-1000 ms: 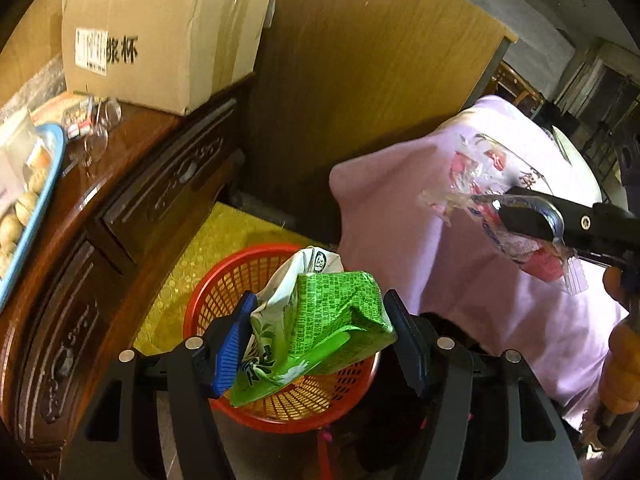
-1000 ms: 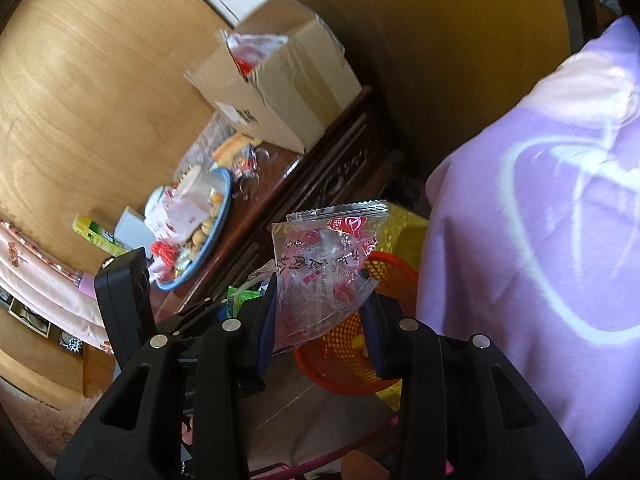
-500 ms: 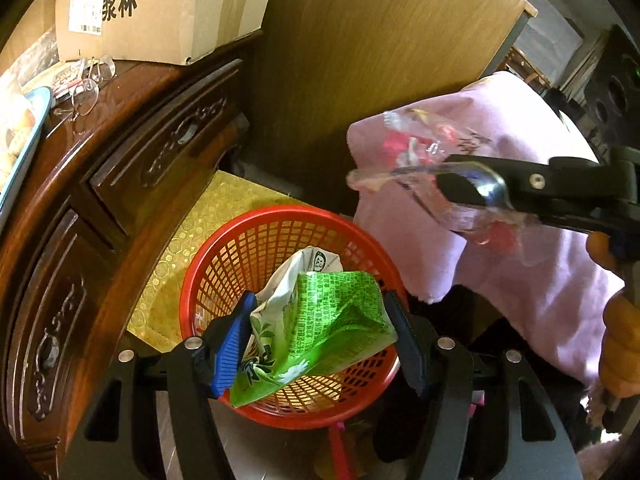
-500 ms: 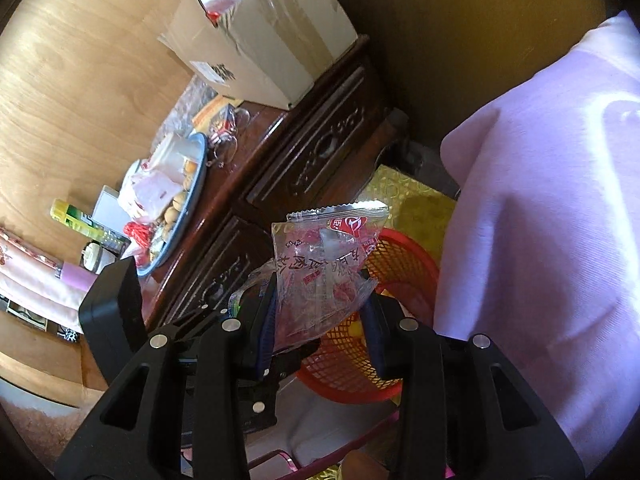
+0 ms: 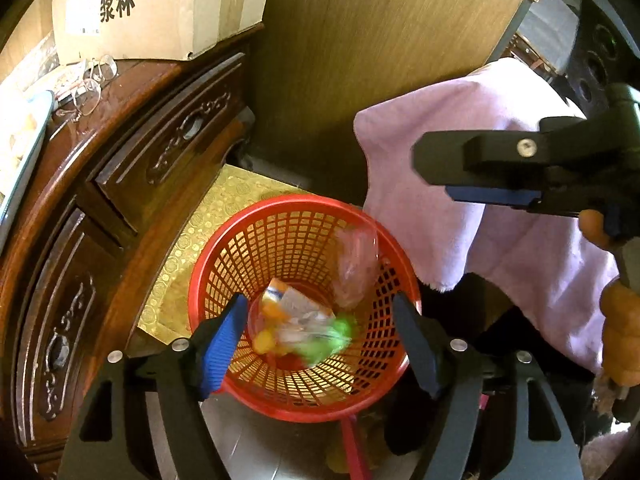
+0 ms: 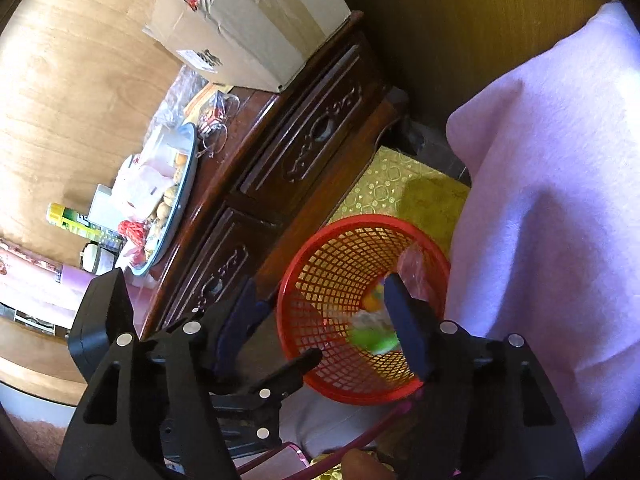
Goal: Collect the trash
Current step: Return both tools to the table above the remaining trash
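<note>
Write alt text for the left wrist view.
The open left gripper hangs over a red basket where a green wrapper and a clear bag are dropping in. The open right gripper is alongside.

A carved dark-wood cabinet [image 5: 132,184] is set against wood-grain wall panelling [image 5: 360,52]. The floor is covered by a gold-patterned mat [image 6: 400,192].

Red lattice basket [image 5: 256,240], green wrapper [image 5: 334,338]

Both wrist views look steeply down, close above the shared red basket [image 5: 304,240] [image 6: 360,240]
</note>
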`<state>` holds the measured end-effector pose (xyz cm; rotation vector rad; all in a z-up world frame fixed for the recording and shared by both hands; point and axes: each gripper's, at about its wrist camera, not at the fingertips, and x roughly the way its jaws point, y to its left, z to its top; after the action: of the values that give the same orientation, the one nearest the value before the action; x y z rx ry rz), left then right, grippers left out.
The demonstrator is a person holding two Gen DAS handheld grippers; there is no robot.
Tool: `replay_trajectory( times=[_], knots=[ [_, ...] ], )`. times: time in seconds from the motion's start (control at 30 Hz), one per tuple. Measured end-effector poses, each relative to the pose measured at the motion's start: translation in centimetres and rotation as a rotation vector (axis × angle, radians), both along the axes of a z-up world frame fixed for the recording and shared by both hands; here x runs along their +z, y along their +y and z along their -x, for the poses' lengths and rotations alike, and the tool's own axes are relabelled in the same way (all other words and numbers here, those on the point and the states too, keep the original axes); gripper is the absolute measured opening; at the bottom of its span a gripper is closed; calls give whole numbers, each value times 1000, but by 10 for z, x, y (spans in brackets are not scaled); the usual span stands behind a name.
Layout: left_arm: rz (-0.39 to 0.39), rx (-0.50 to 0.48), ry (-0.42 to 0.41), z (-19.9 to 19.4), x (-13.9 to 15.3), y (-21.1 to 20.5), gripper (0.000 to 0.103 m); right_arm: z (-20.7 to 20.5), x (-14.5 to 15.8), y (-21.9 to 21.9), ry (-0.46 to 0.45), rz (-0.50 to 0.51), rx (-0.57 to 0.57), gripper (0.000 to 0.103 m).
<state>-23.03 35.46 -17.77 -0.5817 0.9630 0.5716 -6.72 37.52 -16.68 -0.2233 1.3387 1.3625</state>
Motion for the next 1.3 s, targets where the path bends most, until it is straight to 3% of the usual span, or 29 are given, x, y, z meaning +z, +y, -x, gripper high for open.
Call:
replay_trajectory(
  times=[0.27,0.53,0.7,0.93,1.3],
  knots=[
    [-45,11,-43,-6,29,-6,83,-28,36,-36,-14,-91,-114,65],
    [-134,-17,-140,-33,86,-30,97,-63,83,-115,-121,-188,-295,72],
    [-143,-122,-220,-71,115,-64,97,-94,106,-186,-173,-230,-456,73],
    [-147,-325,-262,-132,134,-128,97,-130,125,-291,-256,-246,-690,76],
    [-90,-605,-358,-236,163,-232,97,-162,113,-445,-301,-210,-1018,76]
  ],
)
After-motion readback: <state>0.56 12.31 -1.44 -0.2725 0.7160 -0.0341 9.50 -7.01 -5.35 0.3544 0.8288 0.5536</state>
